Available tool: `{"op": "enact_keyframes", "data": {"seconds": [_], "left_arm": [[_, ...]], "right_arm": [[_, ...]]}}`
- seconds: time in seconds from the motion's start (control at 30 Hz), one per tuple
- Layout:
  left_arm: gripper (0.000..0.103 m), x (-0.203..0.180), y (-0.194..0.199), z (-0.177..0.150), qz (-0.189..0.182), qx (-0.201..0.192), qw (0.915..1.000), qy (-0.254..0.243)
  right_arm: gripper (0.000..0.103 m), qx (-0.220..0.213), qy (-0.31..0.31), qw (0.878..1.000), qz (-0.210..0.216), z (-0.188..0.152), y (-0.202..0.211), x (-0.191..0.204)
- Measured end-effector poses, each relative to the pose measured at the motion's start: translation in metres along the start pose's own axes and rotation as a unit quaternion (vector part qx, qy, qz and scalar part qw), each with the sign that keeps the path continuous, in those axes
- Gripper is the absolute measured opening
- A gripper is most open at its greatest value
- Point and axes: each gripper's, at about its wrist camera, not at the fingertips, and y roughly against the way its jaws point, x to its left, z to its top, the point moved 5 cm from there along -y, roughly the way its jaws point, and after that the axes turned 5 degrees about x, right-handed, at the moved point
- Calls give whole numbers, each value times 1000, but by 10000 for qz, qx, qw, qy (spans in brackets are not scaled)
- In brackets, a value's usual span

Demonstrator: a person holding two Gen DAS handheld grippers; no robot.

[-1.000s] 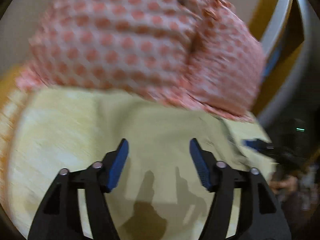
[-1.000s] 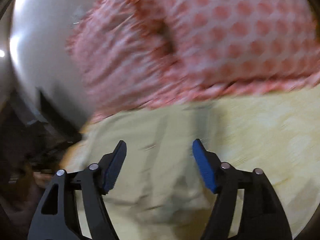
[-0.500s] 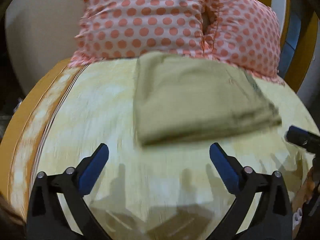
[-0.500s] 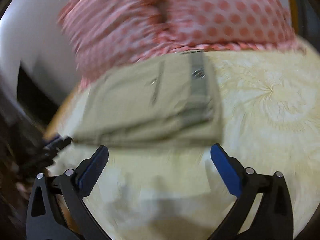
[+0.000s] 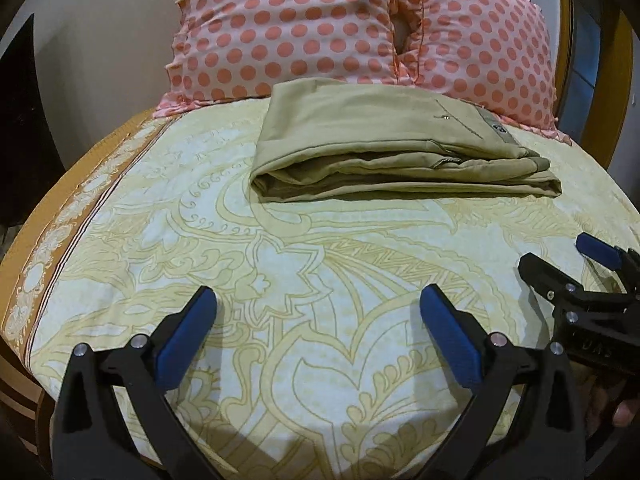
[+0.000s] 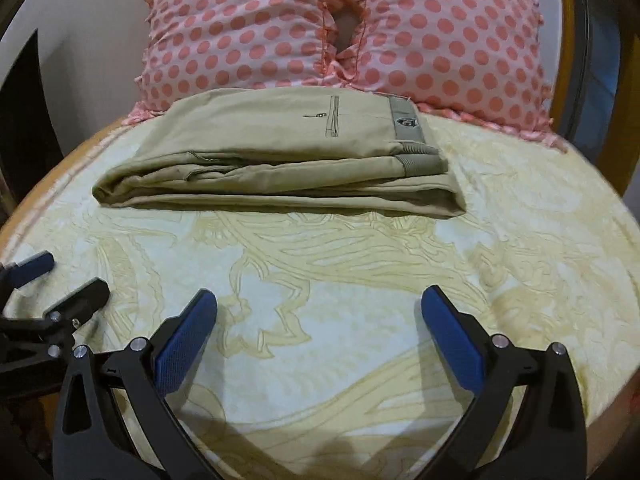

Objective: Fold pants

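At the bottom of each frame, the left tongs (image 5: 316,320) and right tongs (image 6: 318,320) are spread wide and hold nothing. Beyond them is the patterned bed sheet (image 5: 312,272). In the upper middle lie the khaki pants (image 5: 400,156), folded flat against the dotted pillows (image 5: 320,20). The cloth looks soft and light, so I would take it at the thick folded edge.

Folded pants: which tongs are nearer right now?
Neither clearly: both are open and well short of the pants. Left tongs sit before their folded end, right tongs before the middle, toward the waistband.
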Motion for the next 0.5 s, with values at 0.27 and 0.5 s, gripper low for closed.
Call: {"op": "enact_keyframes", "data": {"seconds": [0.27,0.5], "left_arm": [[101,0,-1,0,13,-123,9999,35],[101,1,-1,1,3,-123,9999,23]], "right_arm": [[102,-49,9,10000,-5,2,0,-2],[102,-46,13,10000,-3,1,-1,-2]]}}
